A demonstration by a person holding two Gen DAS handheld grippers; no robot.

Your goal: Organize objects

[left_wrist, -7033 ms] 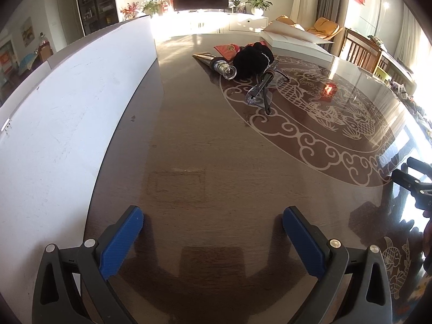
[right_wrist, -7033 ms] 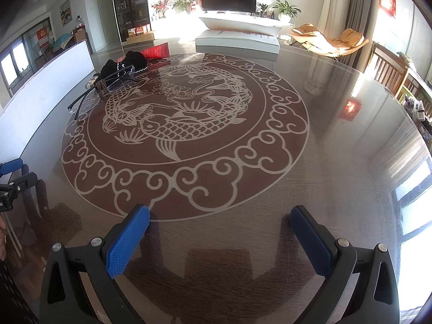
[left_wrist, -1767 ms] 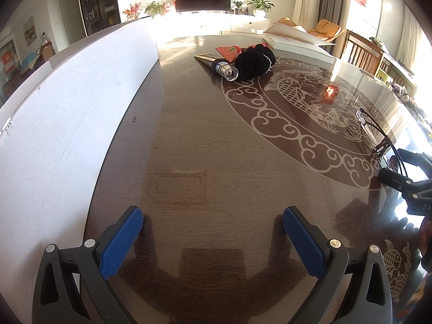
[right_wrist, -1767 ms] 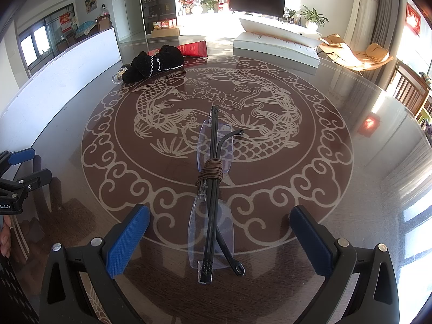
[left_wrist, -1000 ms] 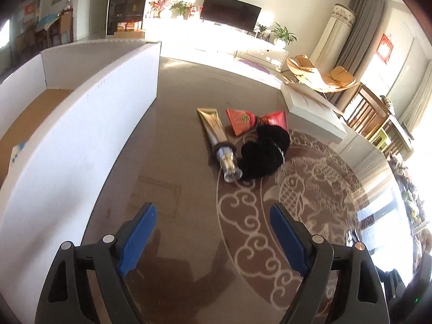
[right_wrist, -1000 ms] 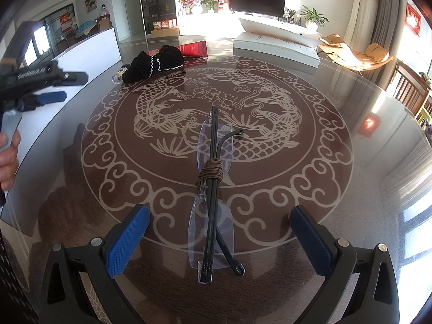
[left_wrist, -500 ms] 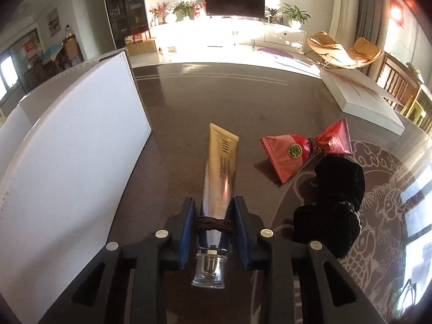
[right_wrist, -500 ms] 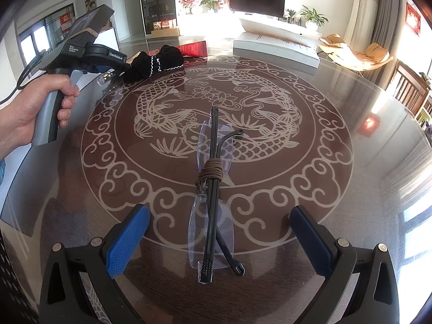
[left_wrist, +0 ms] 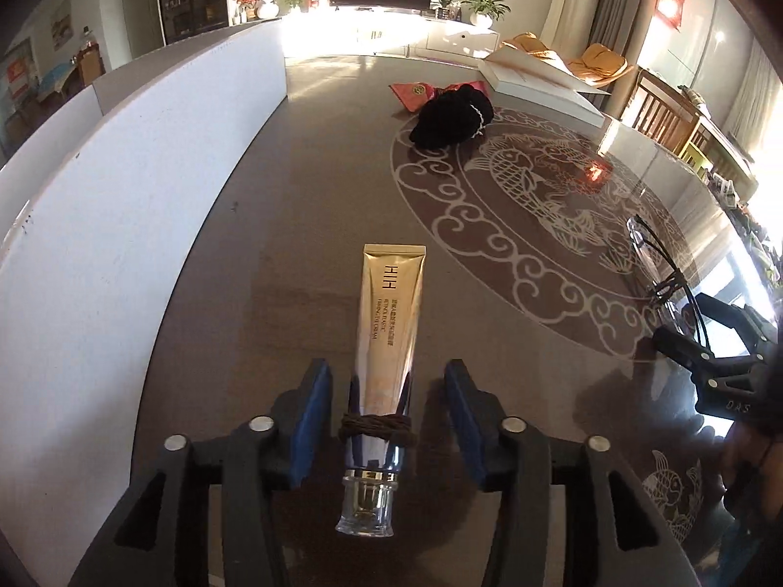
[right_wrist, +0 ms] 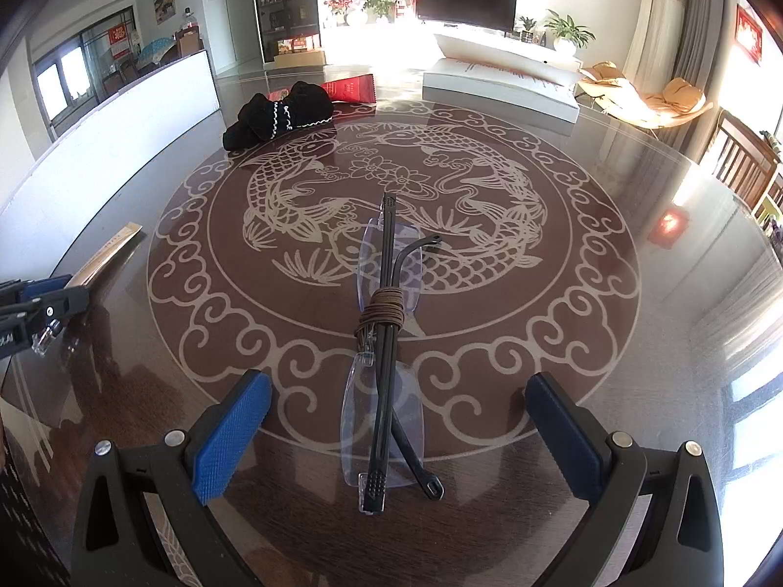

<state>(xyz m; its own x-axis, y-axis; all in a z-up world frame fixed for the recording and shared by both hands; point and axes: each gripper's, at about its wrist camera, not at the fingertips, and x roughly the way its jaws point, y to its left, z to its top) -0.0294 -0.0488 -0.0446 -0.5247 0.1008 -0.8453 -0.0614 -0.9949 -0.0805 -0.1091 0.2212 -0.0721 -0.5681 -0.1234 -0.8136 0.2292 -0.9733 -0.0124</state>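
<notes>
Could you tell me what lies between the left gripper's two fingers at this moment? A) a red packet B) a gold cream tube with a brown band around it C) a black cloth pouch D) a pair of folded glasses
B: in the left wrist view the gold cream tube lies between the open blue pads of the left gripper, a gap showing on each side.
</notes>
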